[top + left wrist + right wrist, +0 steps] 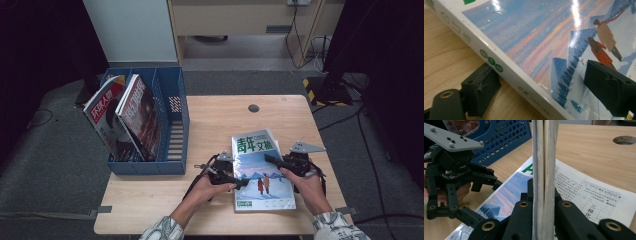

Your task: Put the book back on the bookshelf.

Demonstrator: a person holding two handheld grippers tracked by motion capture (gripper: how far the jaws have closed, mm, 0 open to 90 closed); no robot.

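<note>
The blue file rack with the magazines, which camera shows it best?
The high view: the whole blue rack shows at the table's left edge, two magazines leaning in it. The right gripper view catches only a corner of its perforated wall behind the left gripper.

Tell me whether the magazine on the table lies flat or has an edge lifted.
One edge lifted: the right hand-held gripper is shut on an upright sheaf of the magazine's pages, above a printed page lying exposed; the spine side rests on the table.

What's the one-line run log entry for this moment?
left gripper: jaws open, straddling spine of glossy snow-scene magazine | right gripper: shut on lifted magazine pages | blue plastic file rack: holds two magazines
</note>
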